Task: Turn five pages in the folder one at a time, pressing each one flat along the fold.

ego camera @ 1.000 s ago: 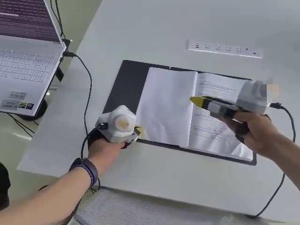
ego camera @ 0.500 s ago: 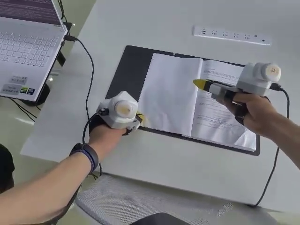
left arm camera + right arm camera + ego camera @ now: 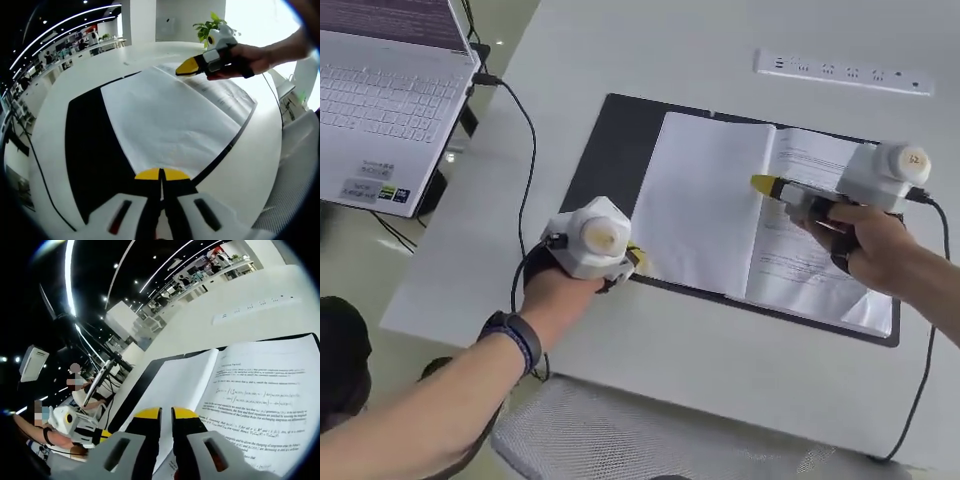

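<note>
A white worktop (image 3: 720,60) in a bright open office carries the open black folder (image 3: 605,150), which lies flat at its middle. A blank white page (image 3: 700,200) rests left of the fold and a printed page (image 3: 810,160) right of it. The print is too small to read.

The right hand (image 3: 860,240) reaches in from the right, holding the right gripper (image 3: 760,183) nearly level. Its yellow tips point left, at the fold near the folder's upper half. In the right gripper view its jaws stand a narrow gap apart, holding nothing. The left hand (image 3: 555,290), with a dark wristband (image 3: 515,335), angles the left gripper (image 3: 633,260) down at the blank page's lower left corner. Its jaws are pressed together there, and whether paper sits between them cannot be told.

A silver laptop (image 3: 380,100) stands far left, its stickers illegible. A black cable (image 3: 528,140) runs beside it, and a white power strip (image 3: 840,72) lies beyond the folder.

Against a second ago the view has shifted, while both grippers sit at the same spots on the folder.
</note>
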`<action>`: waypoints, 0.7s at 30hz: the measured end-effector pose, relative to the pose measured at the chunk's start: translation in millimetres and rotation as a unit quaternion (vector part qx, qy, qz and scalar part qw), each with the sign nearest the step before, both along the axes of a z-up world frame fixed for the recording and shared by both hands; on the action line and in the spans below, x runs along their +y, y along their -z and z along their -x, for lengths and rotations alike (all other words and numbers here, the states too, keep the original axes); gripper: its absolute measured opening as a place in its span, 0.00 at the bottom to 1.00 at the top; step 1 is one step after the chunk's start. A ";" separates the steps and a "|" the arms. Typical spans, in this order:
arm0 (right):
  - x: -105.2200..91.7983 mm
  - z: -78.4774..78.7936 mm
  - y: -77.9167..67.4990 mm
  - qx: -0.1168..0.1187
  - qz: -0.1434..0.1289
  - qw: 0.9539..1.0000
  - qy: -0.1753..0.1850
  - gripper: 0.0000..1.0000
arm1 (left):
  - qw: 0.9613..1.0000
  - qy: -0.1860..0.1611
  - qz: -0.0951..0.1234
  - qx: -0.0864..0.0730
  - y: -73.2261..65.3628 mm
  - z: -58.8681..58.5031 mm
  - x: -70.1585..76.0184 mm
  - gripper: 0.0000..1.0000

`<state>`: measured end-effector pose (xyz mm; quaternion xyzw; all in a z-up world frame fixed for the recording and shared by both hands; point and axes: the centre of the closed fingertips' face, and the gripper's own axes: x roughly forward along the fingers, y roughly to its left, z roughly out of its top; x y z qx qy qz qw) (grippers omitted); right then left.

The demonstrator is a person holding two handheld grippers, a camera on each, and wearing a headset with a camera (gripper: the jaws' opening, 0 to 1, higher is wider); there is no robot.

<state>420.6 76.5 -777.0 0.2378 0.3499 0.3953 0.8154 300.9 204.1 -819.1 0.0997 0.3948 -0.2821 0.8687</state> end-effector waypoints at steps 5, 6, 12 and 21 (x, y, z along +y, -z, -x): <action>-3.0 -2.5 11.7 0.009 0.006 1.000 0.003 0.02 | 1.000 0.002 0.005 0.005 -0.1 0.1 0.4 0.00; -3.5 -2.9 11.7 0.009 0.005 1.000 0.004 0.00 | 1.000 0.002 0.004 0.005 -0.1 0.1 0.4 0.00; -2.6 -6.9 10.9 0.014 -0.006 1.000 0.005 0.00 | 1.000 -0.002 0.001 0.001 -0.3 0.3 0.1 0.00; -0.6 -21.5 8.5 0.017 -0.020 0.999 0.030 0.00 | 1.000 -0.003 0.002 0.003 -0.5 0.5 -0.2 0.00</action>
